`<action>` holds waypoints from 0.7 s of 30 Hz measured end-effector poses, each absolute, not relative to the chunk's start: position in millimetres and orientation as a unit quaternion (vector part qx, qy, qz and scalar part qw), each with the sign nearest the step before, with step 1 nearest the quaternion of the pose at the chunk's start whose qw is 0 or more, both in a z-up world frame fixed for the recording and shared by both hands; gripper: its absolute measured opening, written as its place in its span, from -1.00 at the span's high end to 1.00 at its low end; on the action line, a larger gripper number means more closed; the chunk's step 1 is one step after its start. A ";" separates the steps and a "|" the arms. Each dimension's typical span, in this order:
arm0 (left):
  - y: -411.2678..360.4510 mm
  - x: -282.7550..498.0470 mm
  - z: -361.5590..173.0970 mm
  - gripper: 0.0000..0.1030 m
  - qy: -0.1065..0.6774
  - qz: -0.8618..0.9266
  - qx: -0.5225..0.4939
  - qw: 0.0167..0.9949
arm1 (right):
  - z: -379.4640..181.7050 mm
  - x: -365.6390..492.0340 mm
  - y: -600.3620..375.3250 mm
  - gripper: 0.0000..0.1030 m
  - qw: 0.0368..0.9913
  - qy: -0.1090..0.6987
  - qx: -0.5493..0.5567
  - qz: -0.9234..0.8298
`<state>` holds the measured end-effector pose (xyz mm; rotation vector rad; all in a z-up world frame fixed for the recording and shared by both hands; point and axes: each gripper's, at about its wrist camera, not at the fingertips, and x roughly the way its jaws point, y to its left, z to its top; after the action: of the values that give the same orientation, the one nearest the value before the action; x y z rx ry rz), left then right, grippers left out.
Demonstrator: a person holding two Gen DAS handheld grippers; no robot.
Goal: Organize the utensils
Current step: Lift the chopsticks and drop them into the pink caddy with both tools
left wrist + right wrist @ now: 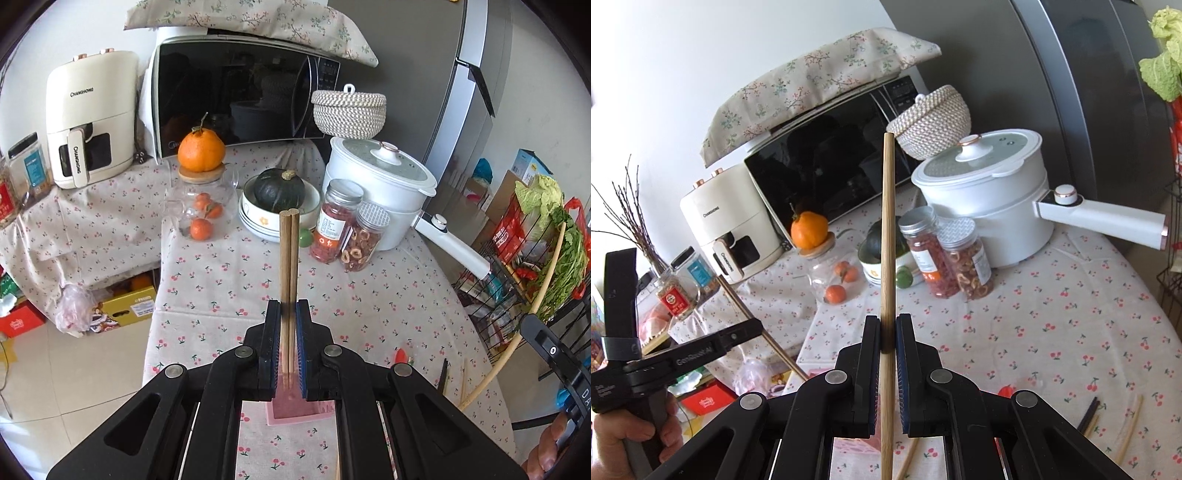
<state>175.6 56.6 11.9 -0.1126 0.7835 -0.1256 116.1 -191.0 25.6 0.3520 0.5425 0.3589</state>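
My left gripper (289, 308) is shut on a pair of brown wooden chopsticks (289, 258) that stand upright. Their lower ends reach into a pink holder (295, 410) on the cherry-print tablecloth (221, 295) below the jaws. My right gripper (887, 325) is shut on a single pale bamboo chopstick (888, 229), held upright. The left gripper (713, 347) and its chopsticks (753, 321) show at the left of the right wrist view. Loose chopsticks (1128, 424) lie on the cloth at the right, also seen in the left wrist view (443, 373).
At the back of the table stand two jars of dried fruit (336, 221), a white electric pot (384, 184) with a long handle, a bowl with a dark squash (279, 192), a glass jar of oranges (201, 210), a microwave (236, 99) and an air fryer (92, 118). A wire vegetable rack (524, 258) is at the right.
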 end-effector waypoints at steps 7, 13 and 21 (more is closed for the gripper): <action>46.3 174.4 14.8 0.75 0.390 -0.064 -0.042 0.918 | 27.1 120.2 -189.8 0.86 0.928 0.262 0.196 0.180; 52.1 145.5 24.3 -0.46 0.370 -0.049 -0.036 0.927 | 28.8 125.8 -179.0 0.86 0.924 0.259 0.207 0.192; 78.0 110.8 -0.6 -0.70 0.378 -0.036 -0.081 0.922 | 38.8 129.0 -156.7 0.86 0.926 0.225 0.218 0.209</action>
<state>110.8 78.0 -0.6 -0.1670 0.7754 -0.0732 129.0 -156.7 38.8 0.4466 0.4623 0.4288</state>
